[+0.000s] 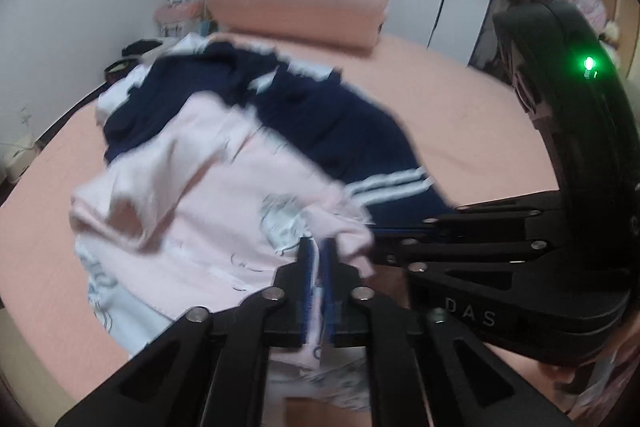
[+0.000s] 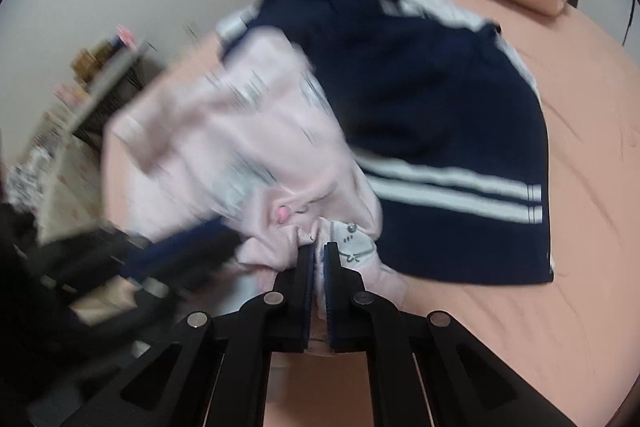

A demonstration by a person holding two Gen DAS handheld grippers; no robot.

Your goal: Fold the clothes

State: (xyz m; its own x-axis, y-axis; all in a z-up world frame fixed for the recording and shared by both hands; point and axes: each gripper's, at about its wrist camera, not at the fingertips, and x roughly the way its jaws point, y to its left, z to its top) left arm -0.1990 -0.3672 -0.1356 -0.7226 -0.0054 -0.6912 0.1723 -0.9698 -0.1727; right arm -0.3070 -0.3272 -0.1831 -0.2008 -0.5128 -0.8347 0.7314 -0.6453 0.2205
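Pink top (image 1: pixel 208 187) bunched on the bed (image 1: pixel 460 115), overlapping the navy garment (image 1: pixel 340 131); too crumpled to read its long axis. Left gripper (image 1: pixel 318 247) fully closed, pinching the top's near edge. Right gripper (image 2: pixel 319 251) likewise closed on that edge, just beside left.

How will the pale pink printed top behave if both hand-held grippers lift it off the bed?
The pink top is probably floppy: it lies crumpled in soft folds. It likely drapes and sags between the left hand-held gripper and right hand-held gripper, both pinching its edge. It may drag the navy striped garment it overlaps.
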